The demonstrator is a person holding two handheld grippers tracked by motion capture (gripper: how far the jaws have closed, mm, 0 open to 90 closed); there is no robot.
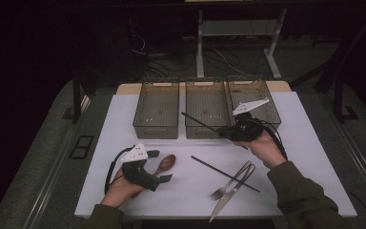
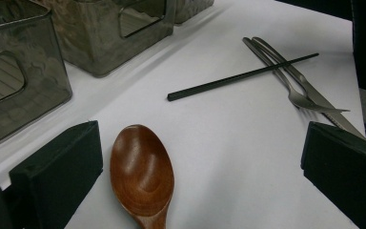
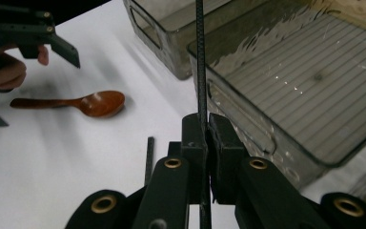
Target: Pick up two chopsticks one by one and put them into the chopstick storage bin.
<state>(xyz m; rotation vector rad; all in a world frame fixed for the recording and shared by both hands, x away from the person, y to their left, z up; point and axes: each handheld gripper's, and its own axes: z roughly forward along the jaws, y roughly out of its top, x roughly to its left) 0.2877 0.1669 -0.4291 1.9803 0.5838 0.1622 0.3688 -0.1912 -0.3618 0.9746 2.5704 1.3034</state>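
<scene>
My right gripper [image 1: 223, 132] is shut on a black chopstick [image 1: 198, 121], which sticks out tilted over the front of the middle grey bin [image 1: 207, 86]. In the right gripper view the jaws [image 3: 207, 138] pinch the chopstick [image 3: 201, 71] near its middle. A second black chopstick [image 1: 224, 173] lies on the white table, across a metal fork [image 1: 231, 181] and knife [image 1: 226, 199]. My left gripper [image 1: 159, 166] stands open low over the table, its jaws either side of the bowl of a wooden spoon [image 1: 167, 163]. The left gripper view shows that spoon bowl [image 2: 142, 171] between the wide jaws.
Three see-through grey bins stand in a row at the back: the left bin [image 1: 155, 130], the middle one, and the right bin [image 1: 267, 102]. The white table top [image 1: 310, 157] ends close behind the bins and near my forearms.
</scene>
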